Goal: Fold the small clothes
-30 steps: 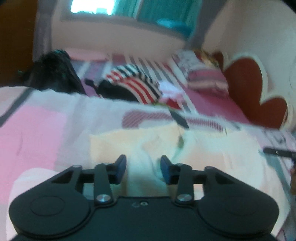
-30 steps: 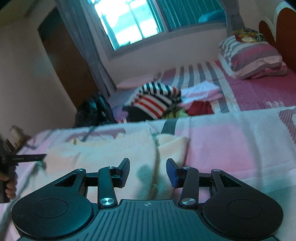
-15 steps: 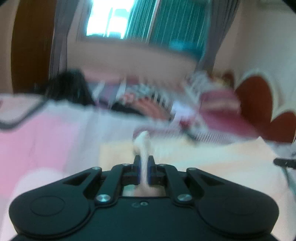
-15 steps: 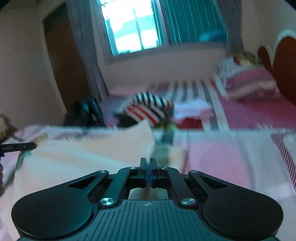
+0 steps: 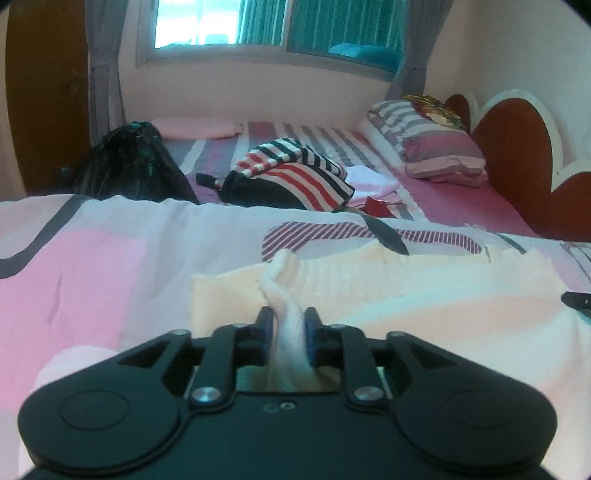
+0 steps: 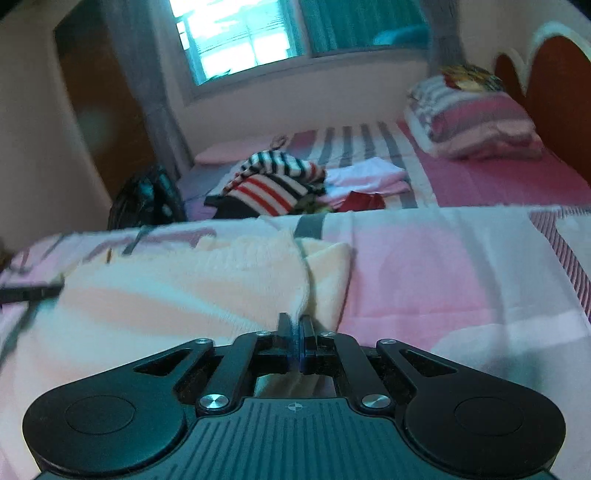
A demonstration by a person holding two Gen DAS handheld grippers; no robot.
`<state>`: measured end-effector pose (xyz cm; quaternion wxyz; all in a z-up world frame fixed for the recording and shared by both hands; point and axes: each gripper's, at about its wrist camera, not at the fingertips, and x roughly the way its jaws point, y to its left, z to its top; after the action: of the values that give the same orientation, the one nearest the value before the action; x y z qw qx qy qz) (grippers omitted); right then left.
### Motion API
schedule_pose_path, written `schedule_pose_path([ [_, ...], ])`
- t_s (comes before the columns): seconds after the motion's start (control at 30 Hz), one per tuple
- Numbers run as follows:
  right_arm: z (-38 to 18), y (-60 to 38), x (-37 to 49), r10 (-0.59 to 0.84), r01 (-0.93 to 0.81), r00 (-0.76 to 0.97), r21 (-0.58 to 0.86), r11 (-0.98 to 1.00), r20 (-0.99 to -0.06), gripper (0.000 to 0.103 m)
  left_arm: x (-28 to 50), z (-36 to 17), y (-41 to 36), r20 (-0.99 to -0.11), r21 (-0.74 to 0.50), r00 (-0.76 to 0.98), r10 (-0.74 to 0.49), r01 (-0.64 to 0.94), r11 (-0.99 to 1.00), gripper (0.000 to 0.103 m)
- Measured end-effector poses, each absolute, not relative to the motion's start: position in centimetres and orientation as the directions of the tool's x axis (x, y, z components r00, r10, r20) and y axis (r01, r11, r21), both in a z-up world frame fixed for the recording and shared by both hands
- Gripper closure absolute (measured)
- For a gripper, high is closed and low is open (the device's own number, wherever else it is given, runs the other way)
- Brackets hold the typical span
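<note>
A pale cream fleece garment (image 5: pixel 424 295) lies spread on the pink patterned blanket (image 5: pixel 92 266). My left gripper (image 5: pixel 289 318) is shut on a bunched near edge of the garment, which sticks up between the fingers. In the right wrist view the same garment (image 6: pixel 177 291) stretches to the left, with a folded flap at its right side. My right gripper (image 6: pixel 295 320) is shut on the garment's near right edge. The tip of the other gripper shows at each view's side edge (image 5: pixel 576 300) (image 6: pixel 29 293).
Behind the blanket lies a pile of striped clothes (image 5: pixel 295 177), white and red folded items (image 6: pixel 365 184), a black bag (image 5: pixel 129 166) and striped pillows (image 5: pixel 432 147). A red headboard (image 5: pixel 517 155) stands at the right, a window (image 5: pixel 221 22) at the back.
Both grippers were open over the garment a second ago. They have closed on its near edge and lifted it slightly; the left now holds a thicker bunch than half a second ago.
</note>
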<state>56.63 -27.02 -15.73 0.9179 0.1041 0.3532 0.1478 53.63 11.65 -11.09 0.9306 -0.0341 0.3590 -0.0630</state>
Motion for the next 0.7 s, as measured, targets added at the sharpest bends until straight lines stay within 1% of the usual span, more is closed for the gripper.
schedule_pose_path([
  [0.03, -15.1, -26.9, 56.5, 0.317, -0.176, 0.73, 0.281, 0.943, -0.606, 0.099, 53.1, -10.5, 11.6, -0.648, -0.088, 0.754, -0.113, 0.074, 0.993, 0.056],
  [0.07, -14.3, -26.8, 56.1, 0.281, -0.166, 0.764, 0.244, 0.955, -0.581, 0.085, 52.3, -9.8, 11.3, -0.615, -0.06, 0.783, -0.095, 0.073, 0.996, 0.05],
  [0.1, -13.6, -26.3, 55.6, 0.26, -0.172, 0.797, 0.209, 0.963, -0.545, 0.071, 51.6, -9.1, 10.8, -0.583, -0.052, 0.805, -0.11, 0.098, 0.994, 0.044],
  [0.13, -13.0, -25.8, 55.3, 0.288, -0.211, 0.806, 0.202, 0.956, -0.517, 0.071, 51.3, -8.6, 10.1, -0.566, -0.058, 0.813, -0.134, 0.123, 0.991, 0.04],
  [0.17, -12.7, -24.8, 55.6, 0.342, -0.266, 0.786, 0.217, 0.939, -0.515, 0.071, 51.2, -8.2, 8.8, -0.565, -0.059, 0.809, -0.164, 0.158, 0.986, 0.039],
  [0.23, -12.7, -22.0, 56.2, 0.385, -0.326, 0.755, 0.206, 0.923, -0.531, 0.071, 51.7, -8.3, 5.9, -0.586, -0.042, 0.786, -0.197, 0.214, 0.976, 0.035],
  [0.3, -13.4, -18.3, 57.0, 0.427, -0.399, 0.704, 0.181, 0.899, -0.567, 0.071, 52.1, -8.9, 3.4, -0.614, -0.022, 0.758, -0.223, 0.265, 0.964, 0.035],
  [0.33, -13.8, -16.8, 57.1, 0.443, -0.427, 0.685, 0.174, 0.887, -0.578, 0.07, 52.1, -9.4, 2.4, -0.623, -0.001, 0.749, -0.224, 0.285, 0.958, 0.035],
  [0.4, -14.7, -14.2, 56.9, 0.455, -0.474, 0.666, 0.135, 0.87, -0.592, 0.068, 52.1, -10.3, 2.0, -0.626, 0.054, 0.76, -0.175, 0.266, 0.962, 0.035],
  [0.43, -15.0, -13.8, 56.9, 0.443, -0.481, 0.662, 0.111, 0.87, -0.604, 0.068, 52.2, -10.6, 2.6, -0.627, 0.067, 0.764, -0.152, 0.247, 0.967, 0.031],
  [0.47, -15.4, -14.1, 56.8, 0.438, -0.477, 0.667, 0.107, 0.873, -0.603, 0.068, 52.0, -11.2, 4.1, -0.631, 0.072, 0.767, -0.116, 0.207, 0.976, 0.029],
  [0.5, -15.5, -15.2, 56.9, 0.41, -0.443, 0.688, 0.102, 0.891, -0.598, 0.068, 52.1, -11.7, 6.0, -0.642, 0.051, 0.761, -0.096, 0.167, 0.985, 0.027],
  [0.57, -16.3, -18.2, 57.7, 0.248, -0.275, 0.741, 0.056, 0.96, -0.624, 0.069, 51.7, -12.2, 10.1, -0.638, -0.074, 0.756, -0.149, 0.133, 0.988, 0.028],
  [0.6, -16.5, -20.0, 58.1, 0.207, -0.209, 0.752, 0.072, 0.975, -0.626, 0.069, 51.5, -12.0, 10.9, -0.635, -0.087, 0.757, -0.155, 0.13, 0.988, 0.028],
  [0.67, -16.7, -22.3, 58.4, 0.256, -0.205, 0.735, 0.154, 0.966, -0.628, 0.069, 51.3, -11.8, 11.5, -0.635, -0.062, 0.76, -0.14, 0.131, 0.989, 0.03],
  [0.7, -16.4, -22.1, 58.3, 0.255, -0.22, 0.732, 0.135, 0.966, -0.632, 0.069, 51.0, -11.6, 11.6, -0.629, -0.065, 0.765, -0.139, 0.127, 0.99, 0.034],
])
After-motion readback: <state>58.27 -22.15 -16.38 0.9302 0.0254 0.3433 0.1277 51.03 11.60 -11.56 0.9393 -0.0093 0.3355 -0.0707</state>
